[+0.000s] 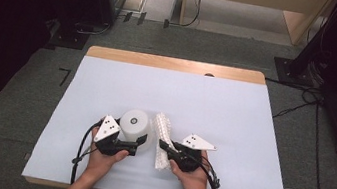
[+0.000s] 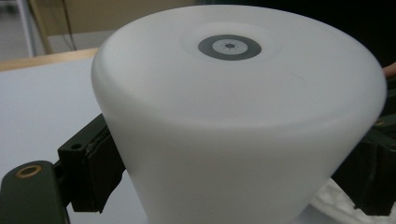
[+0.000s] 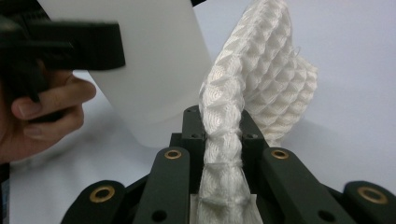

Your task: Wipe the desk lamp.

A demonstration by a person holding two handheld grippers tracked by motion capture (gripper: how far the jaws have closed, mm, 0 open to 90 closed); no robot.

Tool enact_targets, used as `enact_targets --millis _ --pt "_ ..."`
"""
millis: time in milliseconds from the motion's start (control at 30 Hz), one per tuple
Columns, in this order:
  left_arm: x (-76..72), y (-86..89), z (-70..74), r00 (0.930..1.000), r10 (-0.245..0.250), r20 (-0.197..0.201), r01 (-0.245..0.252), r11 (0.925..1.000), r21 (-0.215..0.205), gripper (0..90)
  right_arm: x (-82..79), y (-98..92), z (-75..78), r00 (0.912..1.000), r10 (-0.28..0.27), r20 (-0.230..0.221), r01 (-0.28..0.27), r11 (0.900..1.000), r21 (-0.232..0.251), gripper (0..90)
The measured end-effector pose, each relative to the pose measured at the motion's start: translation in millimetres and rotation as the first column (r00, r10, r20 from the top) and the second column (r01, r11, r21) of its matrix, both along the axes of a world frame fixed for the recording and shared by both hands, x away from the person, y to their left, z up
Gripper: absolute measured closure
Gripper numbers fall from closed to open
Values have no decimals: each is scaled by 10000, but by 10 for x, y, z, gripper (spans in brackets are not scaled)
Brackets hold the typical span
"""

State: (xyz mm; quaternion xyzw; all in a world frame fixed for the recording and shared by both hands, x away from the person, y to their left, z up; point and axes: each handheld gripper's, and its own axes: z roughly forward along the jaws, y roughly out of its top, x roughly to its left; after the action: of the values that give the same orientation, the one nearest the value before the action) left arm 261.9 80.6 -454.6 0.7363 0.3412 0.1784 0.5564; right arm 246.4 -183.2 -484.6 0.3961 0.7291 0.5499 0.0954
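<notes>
cup's base cut off below

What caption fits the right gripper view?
Right tool shut on a white waffle-textured cloth, beside a white cup.

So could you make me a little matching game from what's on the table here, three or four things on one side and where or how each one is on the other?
Things:
1. white cup
2. white waffle cloth
3. left gripper
4. right gripper

States:
A. pinched into a narrow fold between black jaws
B. upside down, with a grey ring on its top
C. shut on the cloth
D. jaws pressed on either side of the cup

Pairs: 1-B, 2-A, 3-D, 4-C
</notes>
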Motion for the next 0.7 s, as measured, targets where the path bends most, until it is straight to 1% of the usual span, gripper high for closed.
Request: enact_targets --millis 33,100,167,267,367,467,600,700 --pt "6 14 11 9999 -133 -9 132 9998 -140 88 -5 17 -3 10000 59 13 -59 10000 -20 787" --pt "14 22 11 9994 -338 -65 337 9992 -219 89 -22 55 -3 9997 236 -7 -236 9997 -29 787" --pt "16 4 -7 9986 -513 -89 513 9987 22 89 -39 88 9 9992 381 104 -381 9993 -11 787" --pt "8 -38 -32 9967 -797 -144 800 9966 221 89 -60 100 56 9985 518 181 -520 9986 93 787" --pt "-1 -90 -55 9942 -1061 -161 1067 9933 438 89 -70 76 114 9983 461 353 -468 9987 190 788" --pt "-9 -136 -85 9914 -1282 -252 1297 9889 728 89 -78 31 187 9981 391 482 -415 9980 480 788" --pt "-14 -185 -104 9901 -1367 -315 1392 9854 976 89 -114 -11 309 9947 323 978 -393 9967 704 788" --pt "-18 -185 -97 9903 -1368 -239 1385 9852 1007 89 -137 -26 371 9915 393 1242 -491 9958 775 788"
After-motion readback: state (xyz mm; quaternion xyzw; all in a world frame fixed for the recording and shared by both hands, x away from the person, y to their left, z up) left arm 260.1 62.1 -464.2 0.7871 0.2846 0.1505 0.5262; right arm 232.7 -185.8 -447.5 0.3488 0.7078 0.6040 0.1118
